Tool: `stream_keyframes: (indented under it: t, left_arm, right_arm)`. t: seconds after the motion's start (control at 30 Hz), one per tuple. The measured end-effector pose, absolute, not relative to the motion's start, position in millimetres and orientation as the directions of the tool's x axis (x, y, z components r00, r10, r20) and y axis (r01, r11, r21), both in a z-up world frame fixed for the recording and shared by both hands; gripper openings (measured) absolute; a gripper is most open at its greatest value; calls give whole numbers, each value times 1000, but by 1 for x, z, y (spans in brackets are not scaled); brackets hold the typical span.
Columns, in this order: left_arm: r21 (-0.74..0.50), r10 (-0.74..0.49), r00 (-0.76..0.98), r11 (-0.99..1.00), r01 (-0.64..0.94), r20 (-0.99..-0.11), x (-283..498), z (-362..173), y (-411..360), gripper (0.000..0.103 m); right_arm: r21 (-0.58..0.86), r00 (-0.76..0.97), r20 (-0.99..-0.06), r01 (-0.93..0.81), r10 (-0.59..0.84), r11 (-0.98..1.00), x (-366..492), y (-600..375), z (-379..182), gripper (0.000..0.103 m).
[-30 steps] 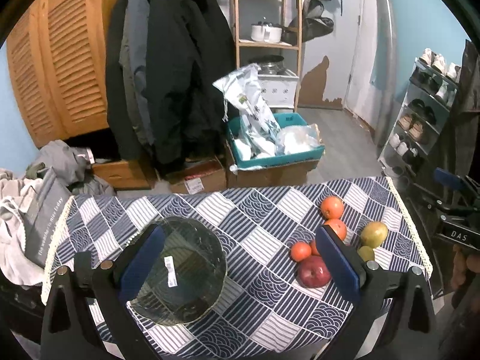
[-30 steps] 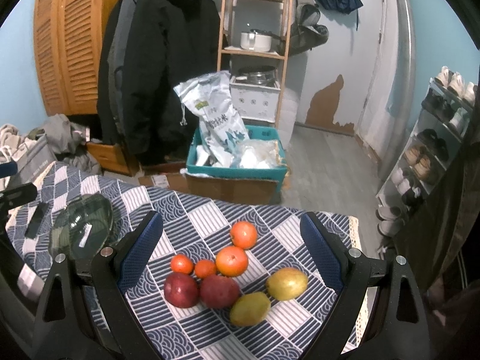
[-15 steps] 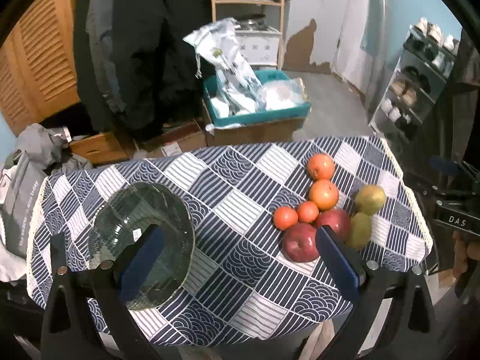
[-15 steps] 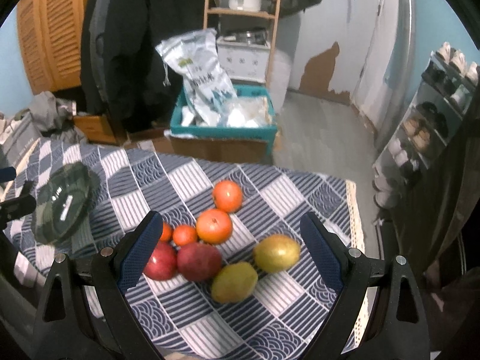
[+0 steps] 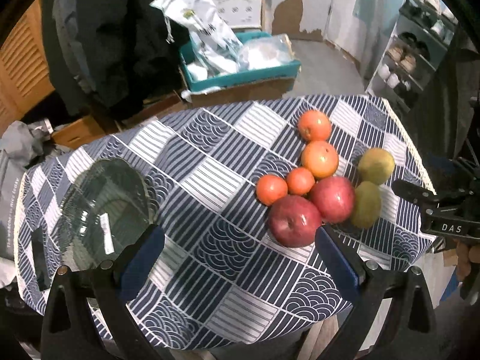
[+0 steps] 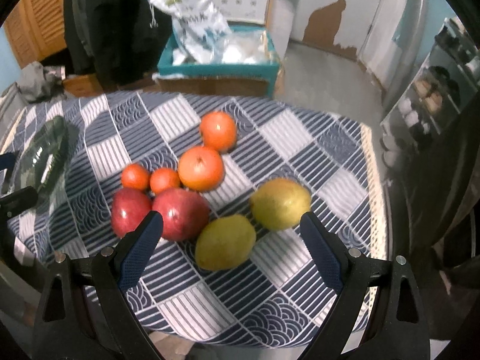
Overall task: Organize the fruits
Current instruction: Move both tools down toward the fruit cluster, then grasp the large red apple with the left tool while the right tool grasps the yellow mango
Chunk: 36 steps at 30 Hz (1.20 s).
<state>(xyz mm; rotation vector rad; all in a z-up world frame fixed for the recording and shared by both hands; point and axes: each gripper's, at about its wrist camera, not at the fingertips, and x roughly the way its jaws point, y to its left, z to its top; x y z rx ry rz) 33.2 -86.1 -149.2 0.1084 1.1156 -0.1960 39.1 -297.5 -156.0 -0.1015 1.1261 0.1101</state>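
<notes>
- The table under my grippers wears a blue-and-white patterned tablecloth [image 5: 210, 177], draped over every edge I can see.
- A clear glass bowl [image 5: 102, 210] sits on the left part of the cloth, well apart from the fruit, just beyond my left gripper's left finger.
- My left gripper [image 5: 240, 258] is released, its blue pads spread wide over bare cloth at the near edge, gripping nothing.
- My right gripper [image 6: 231, 246] is likewise released, fingers spread wide, with the near pear showing between them; it touches no fruit.
- Two red apples [image 6: 180, 213] lie side by side, touching, at the near left of the fruit cluster on the right part of the table.
- Two yellow-green pears [image 6: 225, 241] lie right of the apples, one nearer, one farther right.
- Two large oranges [image 6: 201, 168] sit beyond the apples, one behind the other.
- Two small tangerines [image 6: 165, 180] sit side by side, left of the nearer orange and just beyond the apples.
</notes>
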Motion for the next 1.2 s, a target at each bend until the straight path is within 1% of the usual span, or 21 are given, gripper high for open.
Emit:
stream_keyframes:
  t: [0.37, 0.5, 0.7, 0.93, 1.03, 1.07, 1.2]
  left_arm:
    - [-26, -108, 353, 973, 229, -929, 44, -191, -108, 101]
    - [-12, -99, 346, 970, 243, -933, 50, -202, -115, 101]
    - [-44, -127, 320, 966, 254, -939, 57, -218, -121, 101]
    - [-52, -141, 292, 955, 293, -946, 63, -233, -137, 101]
    - [-58, -146, 276, 951, 304, -950, 65, -240, -141, 101]
    - [-59, -147, 270, 950, 308, -952, 66, -243, -142, 101]
    - [-97, -176, 242, 947, 307, -954, 72, -251, -144, 101]
  right_arm:
    - [21, 288, -956, -132, 59, 991, 47, -308, -221, 91]
    - [39, 252, -965, -138, 74, 990, 50, -307, -236, 91]
    - [35, 211, -975, -162, 69, 986, 57, -302, -257, 91]
    - [44, 186, -980, -166, 76, 985, 66, -302, -275, 90]
    - [83, 178, -978, -168, 113, 982, 68, -302, -279, 81]
    - [92, 179, -976, -175, 124, 980, 68, -301, -278, 76]
    - [68, 198, -975, -177, 103, 982, 66, -299, -275, 76]
